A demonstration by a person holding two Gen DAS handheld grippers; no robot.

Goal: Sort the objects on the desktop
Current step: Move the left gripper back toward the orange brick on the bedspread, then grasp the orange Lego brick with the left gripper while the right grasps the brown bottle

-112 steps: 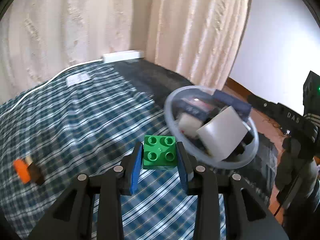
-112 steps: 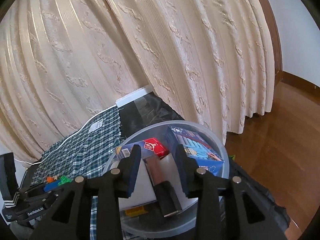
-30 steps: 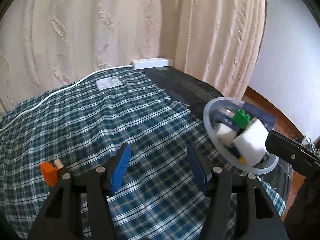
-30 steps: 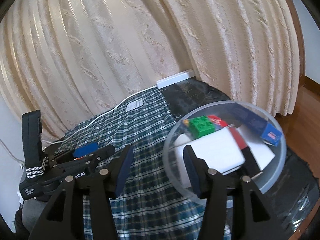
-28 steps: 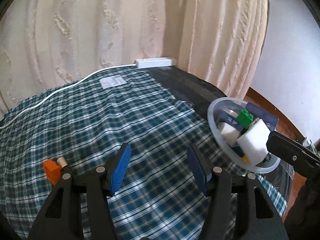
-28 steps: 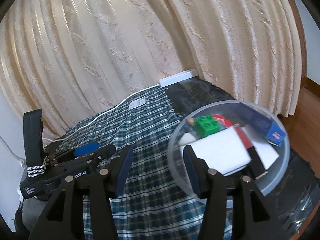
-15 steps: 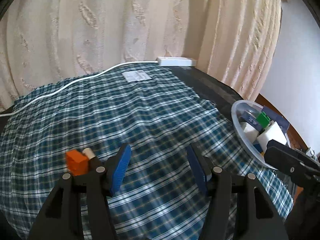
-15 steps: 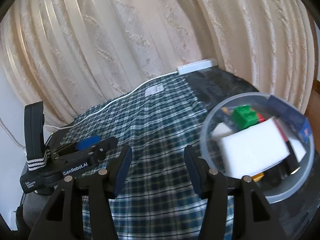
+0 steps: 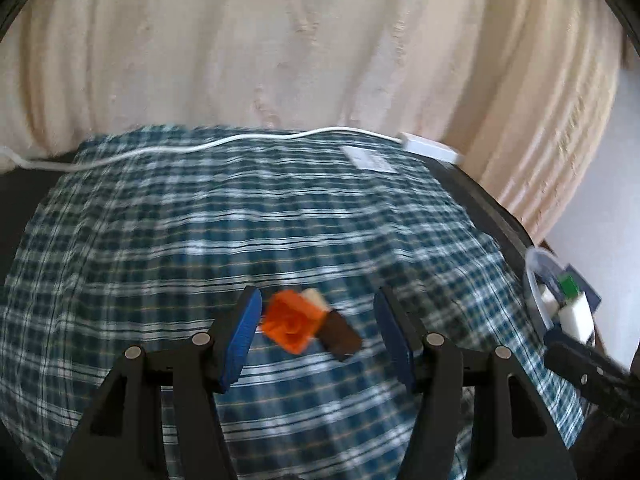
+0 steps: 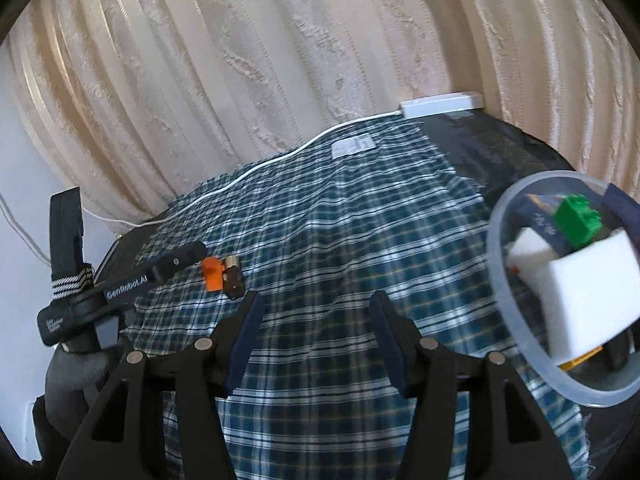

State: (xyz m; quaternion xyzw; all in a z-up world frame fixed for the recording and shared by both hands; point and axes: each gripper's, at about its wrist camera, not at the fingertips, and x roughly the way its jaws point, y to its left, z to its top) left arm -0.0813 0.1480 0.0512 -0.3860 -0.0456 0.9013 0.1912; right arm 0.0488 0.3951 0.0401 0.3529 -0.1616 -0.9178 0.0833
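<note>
Orange plastic brick [image 9: 293, 322]: small, blocky, studded, lying on the green-and-white plaid cloth [image 9: 200, 240] near the counter's left edge, touching a dark brown stick with a pale cap [image 9: 338, 330]
Left claw [image 9: 316, 332]: jaws wide apart, brick and stick between the blue pads [image 9: 244, 332], pads not pressing on either
Right claw [image 10: 316, 340]: jaws parted, nothing between them, only cloth below
Clear round plastic bowl [image 10: 504, 308]: at the counter's right edge, holding a green studded brick [image 10: 578, 222], a white foam block [image 10: 588, 296] and dark blue cartons
Right wrist view only: the left claw's black body, a white cable along the counter's far edge
Hard to make out: left wrist view blurred; bowl cut off there at the frame's right side
</note>
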